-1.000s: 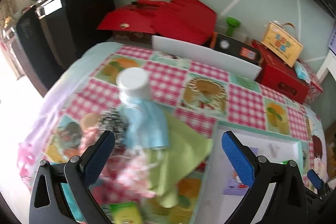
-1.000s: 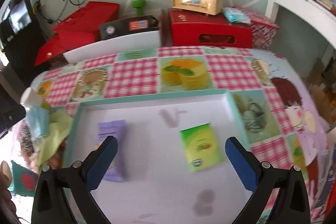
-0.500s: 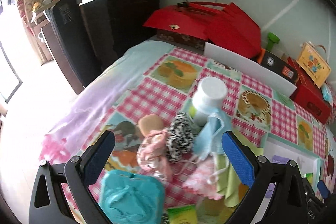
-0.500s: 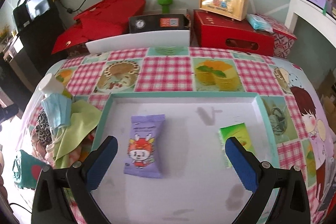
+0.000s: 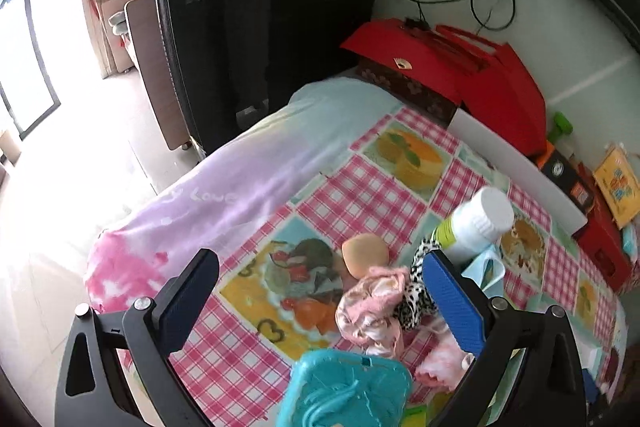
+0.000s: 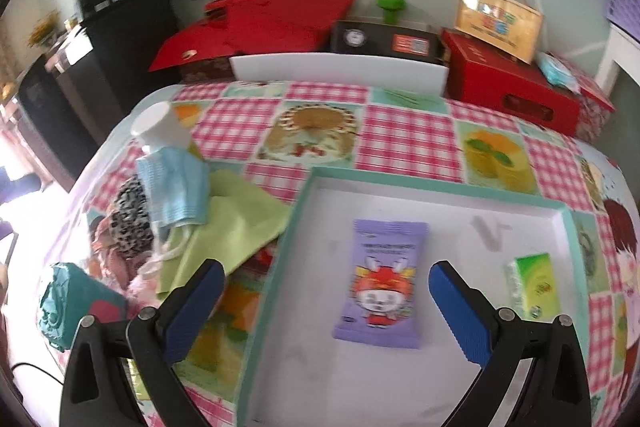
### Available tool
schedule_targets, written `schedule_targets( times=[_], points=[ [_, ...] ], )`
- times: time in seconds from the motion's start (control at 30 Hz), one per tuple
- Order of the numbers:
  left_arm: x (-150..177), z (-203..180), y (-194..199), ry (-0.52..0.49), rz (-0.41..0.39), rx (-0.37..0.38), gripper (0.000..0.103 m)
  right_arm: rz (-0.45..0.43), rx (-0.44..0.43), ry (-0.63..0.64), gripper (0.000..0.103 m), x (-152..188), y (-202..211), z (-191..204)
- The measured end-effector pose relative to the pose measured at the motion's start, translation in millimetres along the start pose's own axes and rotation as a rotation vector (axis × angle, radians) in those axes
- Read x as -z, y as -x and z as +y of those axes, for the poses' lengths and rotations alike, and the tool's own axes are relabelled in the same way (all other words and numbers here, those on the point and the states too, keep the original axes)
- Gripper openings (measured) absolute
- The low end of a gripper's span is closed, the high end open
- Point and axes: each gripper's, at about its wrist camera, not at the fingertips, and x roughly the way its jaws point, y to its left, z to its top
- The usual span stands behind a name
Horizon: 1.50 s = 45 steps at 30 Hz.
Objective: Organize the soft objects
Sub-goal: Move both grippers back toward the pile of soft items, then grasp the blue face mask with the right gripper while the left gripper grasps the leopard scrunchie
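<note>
Two fisheye views, each looking forward along a hand-held gripper over a table (image 6: 408, 135) covered in a pink-checked cloth with cake pictures.

Left wrist view: left gripper (image 5: 320, 291) with blue-padded jaws spread wide, holding nothing, hovering above a heap of soft things near the table's left end. In the heap: a crumpled pink fabric scrunchie (image 5: 370, 311), a black-and-white leopard-print scrunchie (image 5: 416, 291) touching it, and a peach-coloured round makeup sponge (image 5: 366, 253) just behind. A white-capped plastic bottle (image 5: 476, 223) standing among them, tilted in the lens, with a pale blue face mask (image 5: 486, 269) draped against it. A teal moulded plastic case (image 5: 348, 391), blurred, close under the camera.

Right wrist view: right gripper (image 6: 326, 303) likewise wide open and empty, poised over a shallow white tray with a teal rim (image 6: 436, 177). Inside the tray, lying flat and well apart: a purple snack packet with a red cartoon figure (image 6: 382, 279) between the jaws, and a small green tissue pack (image 6: 534, 285) to the right. A lime-green cloth (image 6: 236, 223) spread beside the tray's left rim, beneath the mask.

Judged from the layout: tray serving as the collecting place, two soft packets already in, the heap waiting to be sorted. Left jaws probably held open ready to close on a scrunchie or the sponge.
</note>
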Motion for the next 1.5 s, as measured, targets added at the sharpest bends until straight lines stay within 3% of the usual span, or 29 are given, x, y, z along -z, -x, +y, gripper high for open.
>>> schedule_targets(
  times=[0.13,0.4,0.8,1.2,1.23,1.3,1.43,1.5],
  points=[
    [-8,8,-3,0.010,0.015,0.076,0.101,0.003,-0.043,0.034,0.103,2,-6,16],
    [-21,13,-22,-0.071,0.059,0.147,0.102,0.018,-0.127,0.072,0.103,4,-13,35],
    [-31,-13,-66,-0.249,0.255,0.250,0.102,0.061,-0.187,0.111,0.103,-16,-32,66],
    [-28,-54,-103,-0.349,0.391,0.315,0.099,0.132,-0.224,0.171,0.085,-47,-67,101],
    [-27,-57,-105,-0.356,0.399,0.319,0.097,0.136,-0.225,0.177,0.083,-49,-71,104],
    [-25,-63,-114,-0.360,0.434,0.334,0.077,0.146,-0.223,0.190,0.076,-51,-77,108],
    [-19,-72,-128,-0.372,0.480,0.348,0.076,0.166,-0.230,0.209,0.073,-54,-89,114],
    [-17,-77,-133,-0.373,0.492,0.354,0.068,0.171,-0.229,0.218,0.065,-55,-93,117]
  ],
)
